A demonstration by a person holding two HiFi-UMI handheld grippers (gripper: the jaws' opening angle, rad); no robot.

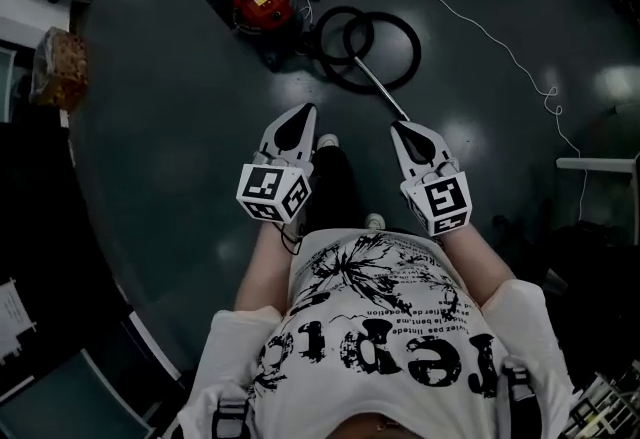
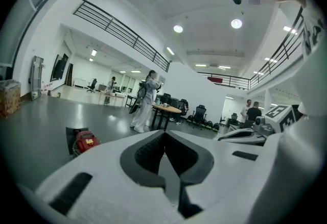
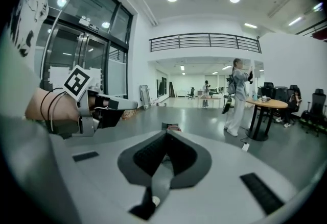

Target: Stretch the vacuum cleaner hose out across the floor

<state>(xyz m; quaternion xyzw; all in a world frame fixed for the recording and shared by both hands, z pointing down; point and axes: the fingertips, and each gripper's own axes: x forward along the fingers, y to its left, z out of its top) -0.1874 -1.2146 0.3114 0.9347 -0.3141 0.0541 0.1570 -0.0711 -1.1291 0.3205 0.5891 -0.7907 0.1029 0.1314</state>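
Head view: both jaw pairs clenched, nothing in either. My left gripper (image 1: 304, 111) and right gripper (image 1: 399, 127) are side by side in front of my chest, tips pointing out over the dark floor (image 1: 180, 127). The vacuum cleaner (image 1: 262, 3), with a red body, sits well ahead of the left tip. The hose (image 1: 400, 32) lies on the floor in coiled loops just right of the body, ahead of both grippers and between their lines, and neither gripper touches it. A metal wand (image 1: 383, 89) runs from the coil back toward me, and its near end lines up just ahead of the right tip. A white cable (image 1: 510, 52) trails across the floor, off to the right of the right gripper. Left gripper view: pads together, empty. The red body is low and left of my jaws, well apart, and the right gripper is alongside on the right. A person (image 2: 145, 100) stands by a round table (image 2: 166, 109) far ahead. Right gripper view: pads meet, nothing gripped. The red body peeks just over the jaw tips, far off, and the left gripper is on the left. The hose can't be made out in either gripper view.
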